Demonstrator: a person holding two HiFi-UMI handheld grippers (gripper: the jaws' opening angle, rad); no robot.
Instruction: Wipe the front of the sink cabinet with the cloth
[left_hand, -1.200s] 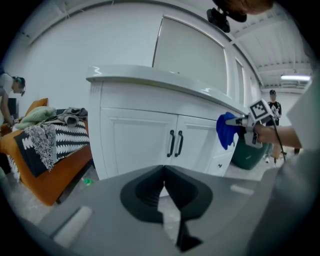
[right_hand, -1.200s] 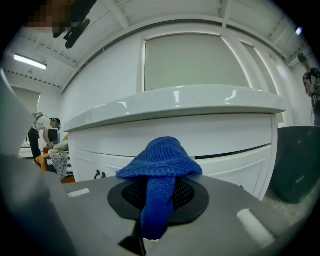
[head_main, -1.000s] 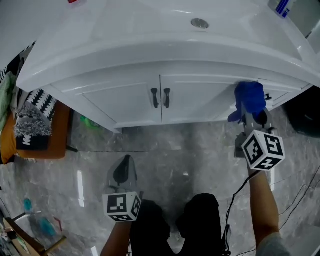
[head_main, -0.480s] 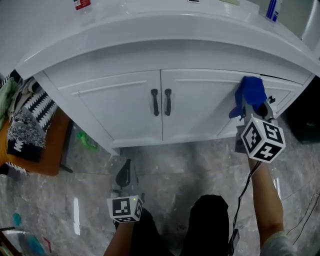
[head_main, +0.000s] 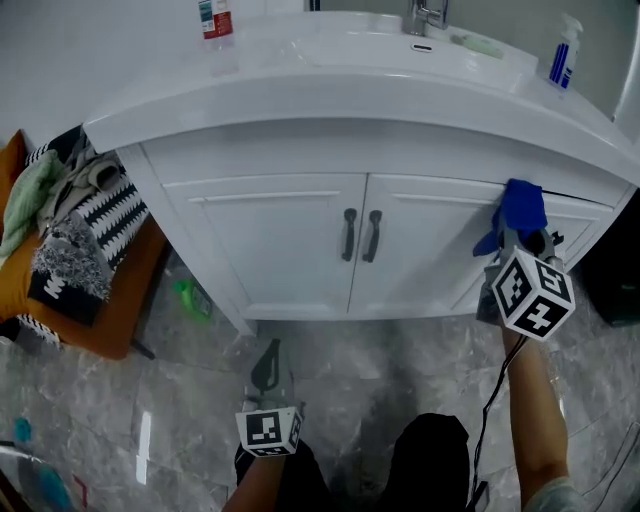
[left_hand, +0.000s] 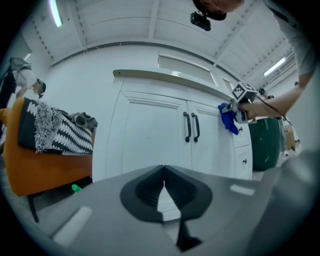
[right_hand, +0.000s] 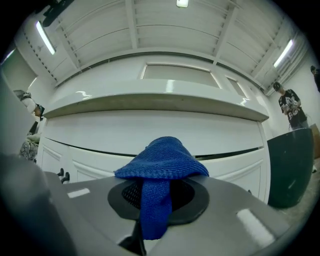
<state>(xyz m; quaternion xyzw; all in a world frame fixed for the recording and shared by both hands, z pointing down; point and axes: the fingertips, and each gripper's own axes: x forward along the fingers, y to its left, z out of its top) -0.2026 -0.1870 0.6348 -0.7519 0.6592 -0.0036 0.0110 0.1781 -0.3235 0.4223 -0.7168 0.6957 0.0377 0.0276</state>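
head view: the cabinet (head_main: 290, 250) now shows its whole front, with the sink (head_main: 350, 95) and tap in sight above it; 1 s ago only the rim and the door tops showed. the camera angle has changed far more than the tools have. the cloth (head_main: 520, 212) sits on the upper right of the front, right of the 2 door handles (head_main: 361, 235), about as far from them as in both earlier frames. the wipe has therefore covered little new surface, and the left door and lower panels are probably still to do.

right gripper view: the right gripper (right_hand: 156, 197) is clenched on the blue cloth (right_hand: 160, 160), which drapes over the jaws toward the seam under the counter. contact with the front looks likely but is not certain.

left gripper view: the left gripper (left_hand: 163, 192) has its jaws together on nothing. it hangs low over the floor, near the person, as before.
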